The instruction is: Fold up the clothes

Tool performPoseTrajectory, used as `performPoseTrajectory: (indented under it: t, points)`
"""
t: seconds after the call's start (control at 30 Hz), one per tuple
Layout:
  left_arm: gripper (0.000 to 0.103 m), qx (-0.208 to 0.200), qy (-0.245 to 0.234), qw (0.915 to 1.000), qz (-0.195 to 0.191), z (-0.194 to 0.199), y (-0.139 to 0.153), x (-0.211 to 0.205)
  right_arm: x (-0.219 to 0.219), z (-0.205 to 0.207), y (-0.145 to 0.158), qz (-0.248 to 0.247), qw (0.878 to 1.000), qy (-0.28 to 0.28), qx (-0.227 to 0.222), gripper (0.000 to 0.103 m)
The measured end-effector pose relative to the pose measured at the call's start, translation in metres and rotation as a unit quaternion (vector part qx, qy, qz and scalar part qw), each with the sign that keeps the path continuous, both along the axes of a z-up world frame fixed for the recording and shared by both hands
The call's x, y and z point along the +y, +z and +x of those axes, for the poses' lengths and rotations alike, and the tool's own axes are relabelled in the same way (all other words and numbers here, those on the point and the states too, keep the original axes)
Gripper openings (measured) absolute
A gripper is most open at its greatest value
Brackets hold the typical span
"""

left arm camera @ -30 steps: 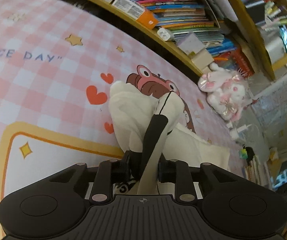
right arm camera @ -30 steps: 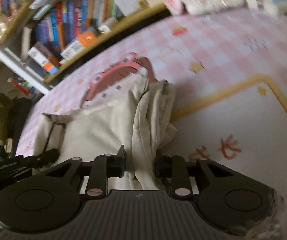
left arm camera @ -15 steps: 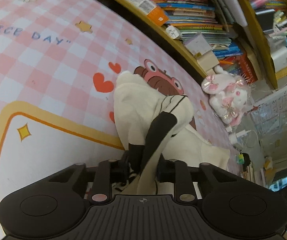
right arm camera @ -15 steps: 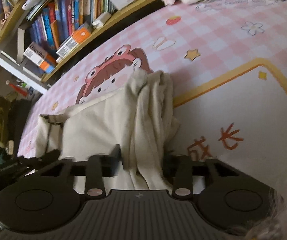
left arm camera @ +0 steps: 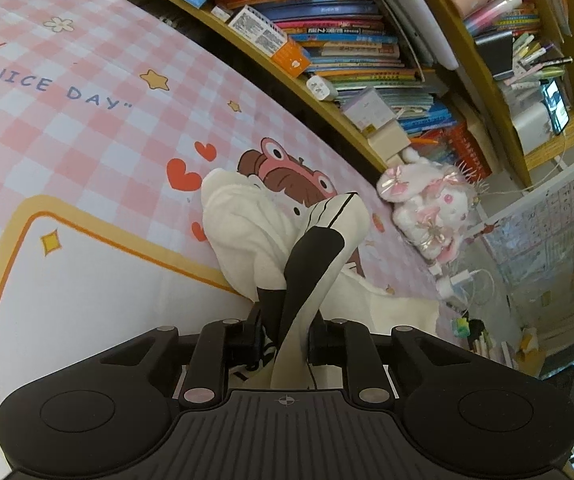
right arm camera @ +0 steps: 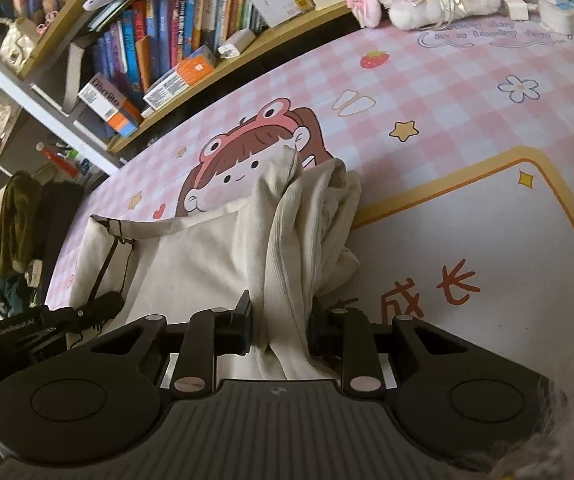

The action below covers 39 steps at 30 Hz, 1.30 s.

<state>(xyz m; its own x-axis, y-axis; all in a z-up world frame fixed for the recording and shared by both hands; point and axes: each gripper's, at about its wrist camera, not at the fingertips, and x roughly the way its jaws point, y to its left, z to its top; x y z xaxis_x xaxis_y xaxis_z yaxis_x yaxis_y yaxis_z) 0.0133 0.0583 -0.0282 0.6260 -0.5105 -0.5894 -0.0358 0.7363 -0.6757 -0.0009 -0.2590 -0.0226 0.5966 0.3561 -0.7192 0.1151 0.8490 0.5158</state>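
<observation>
- Left gripper [left arm camera: 283, 338]: jaws narrow, clamped on a bunched fold of the cream garment [left arm camera: 247, 232] that carries a black patch [left arm camera: 311, 260] with thin black stripes above it; cloth rises up between the pads.
- Right gripper [right arm camera: 281, 328]: jaws closing, a ribbed cream fold of the same garment [right arm camera: 191, 256] between them, pads pressing on it.
- Garment lies on the pink checked play mat [left arm camera: 87, 128], partly over the cartoon girl with a frog hat [right arm camera: 247, 152] printed near the mat's far edge by the bookshelf.
- In the right wrist view, the flat part of the garment spreads toward the mat's left side; a bunched ridge runs from the gripper up to the cartoon print.
- Black drawstring or trim [right arm camera: 107, 256] shows at the garment's left corner.
- Left gripper body [right arm camera: 27, 332] shows at the left edge of the right wrist view, at the garment's left end.
- Mat's white panel with orange border [right arm camera: 487, 240] sits just right of the bunched cloth; garment edge overlaps the border.
- "NICE DAY" lettering [left arm camera: 55, 88] on the mat's checked area, well apart from the garment.
- Pink-and-white plush toy [left arm camera: 427, 208] at the mat's far edge, near the bookshelf [left arm camera: 327, 40] full of books.
- White charger with cable [left arm camera: 459, 280] just beside the plush.
</observation>
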Motion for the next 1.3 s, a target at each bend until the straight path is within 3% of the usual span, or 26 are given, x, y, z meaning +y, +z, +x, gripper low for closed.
performPoseTrajectory:
  t: [0.33,0.63,0.97,1.3]
  points:
    - [0.018,-0.013,0.026,0.9996,0.002,-0.031,0.009,-0.014,-0.015,-0.015,0.008,0.011,0.999,0.032,-0.018,0.023]
    - [0.017,-0.033,0.035,0.9988,0.001,-0.029,0.025,-0.013,-0.021,-0.013,0.025,0.015,0.997,0.057,-0.042,0.022]
    - [0.017,-0.046,0.024,0.9986,-0.012,0.018,0.032,0.018,0.0,0.023,0.037,0.013,0.997,0.053,-0.058,0.022]
    - [0.017,-0.065,0.011,0.9978,-0.011,0.09,0.033,0.047,0.023,0.092,0.043,0.008,0.996,0.045,-0.071,0.022]
